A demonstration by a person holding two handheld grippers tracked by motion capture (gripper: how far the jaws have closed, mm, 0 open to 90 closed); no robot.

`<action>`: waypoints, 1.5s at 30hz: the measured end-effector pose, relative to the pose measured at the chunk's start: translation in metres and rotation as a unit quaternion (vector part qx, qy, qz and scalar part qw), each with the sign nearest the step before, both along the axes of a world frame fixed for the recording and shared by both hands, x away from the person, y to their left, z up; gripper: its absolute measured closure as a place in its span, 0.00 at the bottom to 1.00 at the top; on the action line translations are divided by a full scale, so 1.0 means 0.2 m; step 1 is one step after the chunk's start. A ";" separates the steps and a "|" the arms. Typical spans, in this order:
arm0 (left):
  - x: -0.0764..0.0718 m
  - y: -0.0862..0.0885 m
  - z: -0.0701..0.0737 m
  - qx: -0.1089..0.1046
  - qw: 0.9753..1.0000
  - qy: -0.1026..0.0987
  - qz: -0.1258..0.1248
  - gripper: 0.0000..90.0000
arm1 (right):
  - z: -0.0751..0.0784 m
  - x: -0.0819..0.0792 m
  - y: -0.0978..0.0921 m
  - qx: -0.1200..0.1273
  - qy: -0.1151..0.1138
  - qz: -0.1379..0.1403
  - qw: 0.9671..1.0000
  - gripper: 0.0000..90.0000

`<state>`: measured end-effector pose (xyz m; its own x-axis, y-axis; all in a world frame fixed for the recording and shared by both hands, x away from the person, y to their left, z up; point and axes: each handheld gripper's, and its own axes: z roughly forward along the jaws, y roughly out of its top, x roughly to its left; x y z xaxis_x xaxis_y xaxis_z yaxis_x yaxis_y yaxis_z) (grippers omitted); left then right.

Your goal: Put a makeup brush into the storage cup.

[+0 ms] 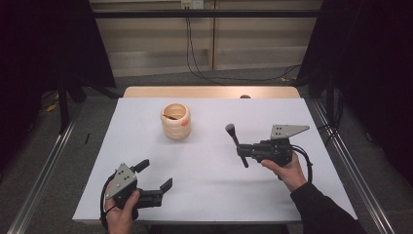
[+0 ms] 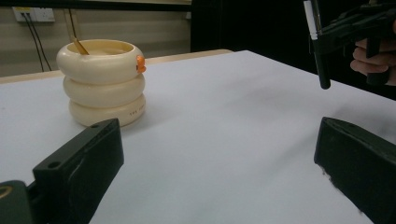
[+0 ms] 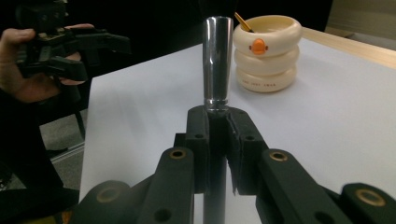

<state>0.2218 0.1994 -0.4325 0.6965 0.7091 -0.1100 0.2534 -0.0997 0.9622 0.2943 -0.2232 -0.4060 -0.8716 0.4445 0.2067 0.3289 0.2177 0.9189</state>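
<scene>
Tongs first: the left gripper point(image 1: 155, 176) sits by the near left corner of the table point(image 1: 209, 195), jaws wide apart and holding nothing, held low just over the white surface. Toward the far edge, a little left of the middle, stands the cream ringed holder point(image 1: 176, 122), upright, with a thin stick already leaning inside it. Further right, well apart from the holder, the right gripper point(image 1: 242, 150) is clamped on the brush point(image 1: 235, 141), its metal end pointing toward the far edge and lifted off the surface. By my reading, the pickup is done; what is left is carrying the brush across to the holder and dropping it in.
</scene>
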 end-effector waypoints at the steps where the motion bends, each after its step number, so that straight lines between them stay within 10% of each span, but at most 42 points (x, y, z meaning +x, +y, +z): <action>1: 0.00 0.00 0.00 0.001 1.000 0.001 0.006 0.02 | 0.00 0.00 0.00 0.002 -0.002 -0.003 1.000 0.89; 45: 0.11 -0.39 0.20 -0.024 0.995 -0.023 -0.094 0.06 | 0.00 -0.04 0.13 0.027 -0.002 0.048 0.998 0.89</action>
<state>0.2447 0.1208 -0.3929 0.8210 0.5610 -0.1062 0.1911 -0.0947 0.9770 0.2859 -0.1977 -0.4066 -0.9109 0.3466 0.2240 0.3047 0.1990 0.9314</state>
